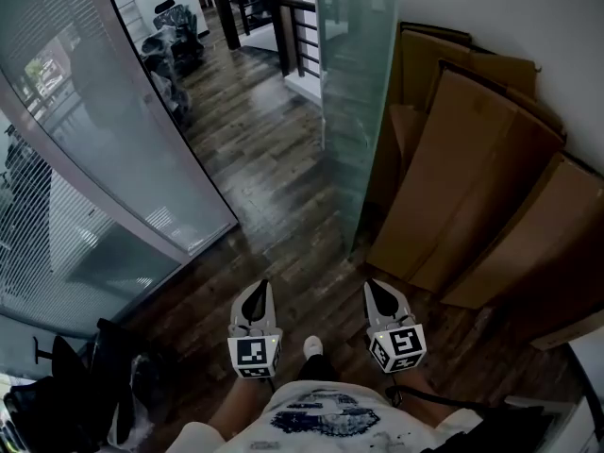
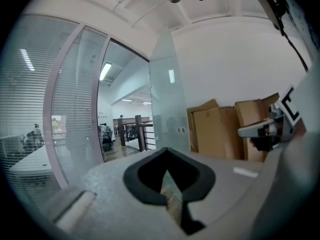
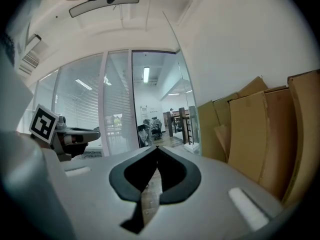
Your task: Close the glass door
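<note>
The frosted glass door point(image 1: 354, 92) stands open, swung back toward the right wall, with its near edge reaching the floor ahead of me. In the left gripper view the glass door point(image 2: 165, 104) rises straight ahead. My left gripper point(image 1: 263, 284) and right gripper point(image 1: 370, 283) are side by side at waist height, short of the door and not touching it. Both point forward. The left gripper point(image 2: 166, 149) has its jaws together with nothing between them. The right gripper point(image 3: 157, 147) is likewise shut and empty.
Flattened cardboard boxes point(image 1: 472, 187) lean on the right wall behind the door. A glass partition with blinds point(image 1: 85, 159) runs along the left. Dark wood floor point(image 1: 255, 149) leads through the doorway toward wrapped chairs point(image 1: 175, 41) and a railing point(image 1: 293, 26). Black gear point(image 1: 75, 385) sits low left.
</note>
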A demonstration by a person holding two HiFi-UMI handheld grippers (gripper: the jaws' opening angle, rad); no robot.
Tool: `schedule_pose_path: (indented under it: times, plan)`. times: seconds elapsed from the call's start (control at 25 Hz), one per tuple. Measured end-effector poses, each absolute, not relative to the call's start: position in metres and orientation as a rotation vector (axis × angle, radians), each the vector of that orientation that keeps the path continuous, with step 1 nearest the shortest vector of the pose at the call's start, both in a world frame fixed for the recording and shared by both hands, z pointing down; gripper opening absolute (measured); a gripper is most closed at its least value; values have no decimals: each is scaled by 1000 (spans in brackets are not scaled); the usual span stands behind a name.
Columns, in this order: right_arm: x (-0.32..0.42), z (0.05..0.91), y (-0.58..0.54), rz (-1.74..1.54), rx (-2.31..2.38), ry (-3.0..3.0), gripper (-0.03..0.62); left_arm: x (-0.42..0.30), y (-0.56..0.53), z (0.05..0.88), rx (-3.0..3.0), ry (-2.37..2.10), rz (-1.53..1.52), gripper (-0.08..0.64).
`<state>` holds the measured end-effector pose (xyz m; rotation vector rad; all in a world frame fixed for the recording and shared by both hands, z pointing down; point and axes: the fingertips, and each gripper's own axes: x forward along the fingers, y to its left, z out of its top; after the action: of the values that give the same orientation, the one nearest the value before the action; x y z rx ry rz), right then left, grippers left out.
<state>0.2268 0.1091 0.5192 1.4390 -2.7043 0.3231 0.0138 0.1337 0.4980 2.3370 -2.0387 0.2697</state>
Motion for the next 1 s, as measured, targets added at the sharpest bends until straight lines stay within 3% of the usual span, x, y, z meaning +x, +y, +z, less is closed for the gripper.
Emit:
schedule_pose_path:
  times: [0.52, 1.0]
  plan:
    - [179, 529, 48, 341, 1495, -2653, 8, -42, 72, 513, 2342, -1981, 275, 2]
    - [185, 513, 25, 301, 1585, -2611, 8, -49, 48, 516, 2348, -1936, 236, 3]
